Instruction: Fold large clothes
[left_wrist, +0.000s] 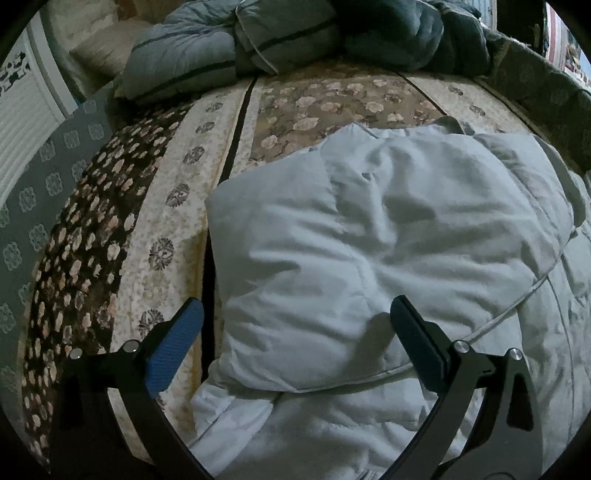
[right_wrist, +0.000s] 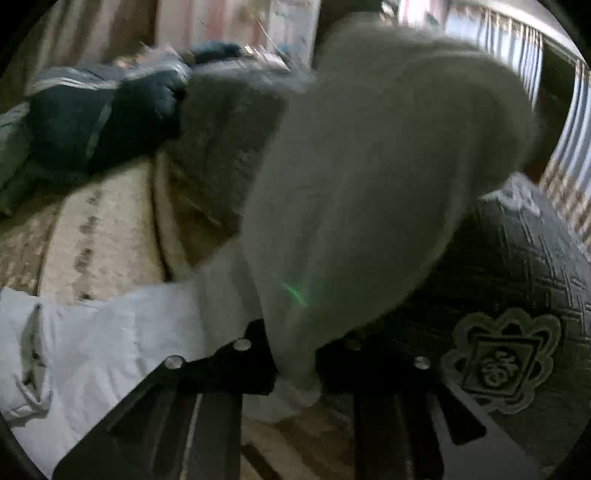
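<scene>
Blue pads (left_wrist: 173, 350) of L gripper (left_wrist: 295, 332) wide open up close, nothing in between, hanging just over white coat (left_wrist: 369, 258). Coat puffy, folded partly over itself, lying on flowery bed cover (left_wrist: 177, 206), w/ one pad over cover and other over coat. Farther back, grey-blue bedding (left_wrist: 229, 48) bunched at far end of bed.

R gripper (right_wrist: 295, 369) pinched tight on a flap of same coat (right_wrist: 369, 166), flap lifted up and filling middle of blurry view. Rest of coat (right_wrist: 92, 339) spread low on left. Dark patterned cushion (right_wrist: 517, 295) on right, beside gripper. Cream cover (right_wrist: 99, 240) past coat on left, then dark bedding (right_wrist: 103, 110) behind. Striped curtain (right_wrist: 565, 129) at far right edge.
</scene>
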